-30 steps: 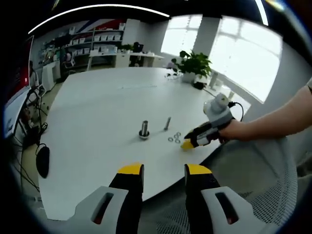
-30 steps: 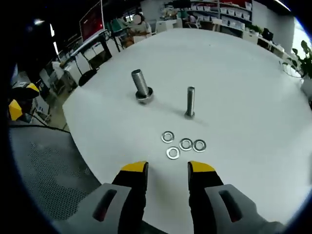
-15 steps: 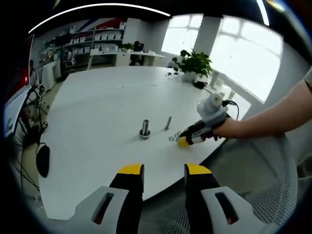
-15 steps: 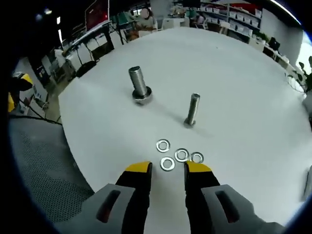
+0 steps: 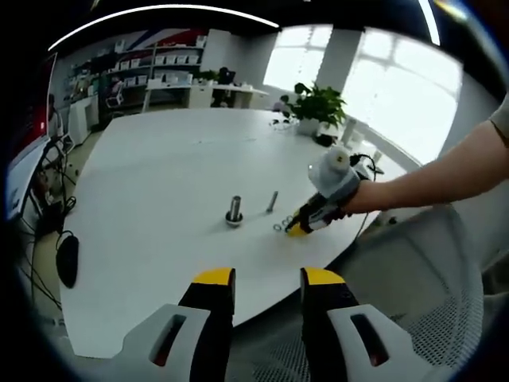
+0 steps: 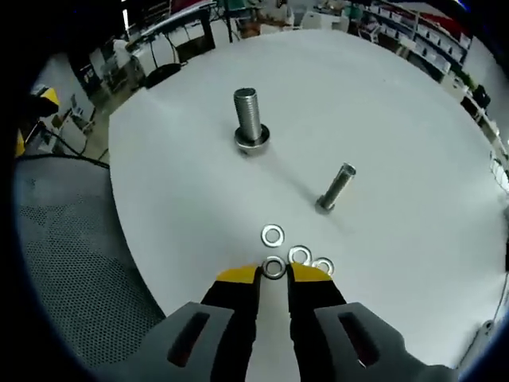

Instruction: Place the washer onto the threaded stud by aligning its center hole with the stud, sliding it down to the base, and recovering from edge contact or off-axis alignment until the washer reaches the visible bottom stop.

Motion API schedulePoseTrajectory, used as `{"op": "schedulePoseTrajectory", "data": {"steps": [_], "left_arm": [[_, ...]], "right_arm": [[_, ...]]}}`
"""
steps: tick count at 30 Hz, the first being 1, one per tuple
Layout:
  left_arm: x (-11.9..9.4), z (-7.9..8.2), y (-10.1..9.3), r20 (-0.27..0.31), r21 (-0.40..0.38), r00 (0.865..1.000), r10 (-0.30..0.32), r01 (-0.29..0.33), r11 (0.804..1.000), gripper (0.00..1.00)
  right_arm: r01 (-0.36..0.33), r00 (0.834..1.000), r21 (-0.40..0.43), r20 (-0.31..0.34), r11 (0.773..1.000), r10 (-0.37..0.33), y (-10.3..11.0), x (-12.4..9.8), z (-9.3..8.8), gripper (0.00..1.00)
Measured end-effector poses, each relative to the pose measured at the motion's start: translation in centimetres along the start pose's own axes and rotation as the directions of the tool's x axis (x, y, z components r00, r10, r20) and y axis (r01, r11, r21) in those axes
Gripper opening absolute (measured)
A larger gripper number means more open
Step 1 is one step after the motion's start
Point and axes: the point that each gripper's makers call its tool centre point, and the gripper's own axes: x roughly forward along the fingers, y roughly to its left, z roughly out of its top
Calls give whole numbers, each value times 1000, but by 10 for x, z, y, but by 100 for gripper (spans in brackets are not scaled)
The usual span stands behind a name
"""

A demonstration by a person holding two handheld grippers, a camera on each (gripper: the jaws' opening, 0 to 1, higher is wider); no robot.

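Washer [image 6: 273, 268]: flat steel ring, between near-closed right hand-held gripper [image 6: 273, 274] tips; grasp unclear.

left: far off table [image 5: 159, 183] | right: near, above washers [image 6: 296, 255]

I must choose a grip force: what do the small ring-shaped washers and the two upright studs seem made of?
Small silver ring-shaped washers: probably bright metal, perhaps plated steel, judging by their shiny glint. Thick grey threaded stud and thinner grey stud: likely metal too, with a duller sheen.
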Motion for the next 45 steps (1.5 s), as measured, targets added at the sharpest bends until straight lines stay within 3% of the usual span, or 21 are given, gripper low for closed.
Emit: {"op": "schedulePoseTrajectory", "data": {"steps": [1, 6, 9, 16, 19, 21, 24, 26, 31, 35, 39, 45], "left_arm": [[0, 0, 0, 1, 1, 1000, 0, 0, 1000, 31], [-1, 2, 1, 8, -4, 1000, 8, -8, 1000, 31], [0, 1, 1, 2, -1, 1000, 6, -6, 1000, 30], [0, -1, 1, -5, 1, 1000, 8, -8, 1000, 30], [0, 0, 2, -4, 1, 1000, 11, -11, 1000, 30], [0, 0, 2, -4, -1, 1000, 13, -13, 1000, 30], [0, -2, 2, -11, -3, 1000, 11, -11, 1000, 30], [0, -2, 2, -12, -2, 1000, 11, -11, 1000, 30], [0, -1, 2, -9, -1, 1000, 15, -15, 1000, 29], [0, -1, 2, -7, 0, 1000, 14, -14, 1000, 29], [0, -2, 2, -11, 0, 1000, 13, -13, 1000, 29], [0, -1, 2, -5, 0, 1000, 15, -15, 1000, 29]], "right_arm": [[-4, 1000, -39, -20, 999, 3, 0, 0, 0, 16], [-5, 994, -55, -109, 998, -1, 1, 3, 1, 16], [-16, 981, -104, -195, 994, -4, 2, 2, 0, 16], [-28, 960, -155, -281, 988, -16, 2, 5, 1, 15], [-11, 951, -148, -306, 989, -35, 3, 5, 2, 15], [39, 943, -51, -328, 998, -53, 2, 4, 0, 15], [40, 944, -55, -325, 998, -56, 2, 3, 1, 15], [25, 944, -105, -325, 994, -58, 3, 4, 1, 15], [10, 947, -102, -319, 995, -42, 2, 3, 0, 16], [-28, 948, -202, -315, 979, -38, 5, 3, 0, 16], [-43, 954, -142, -300, 989, -2, 2, 3, 0, 17], [-62, 947, -209, -321, 976, -9, 7, 4, -1, 19]]}}
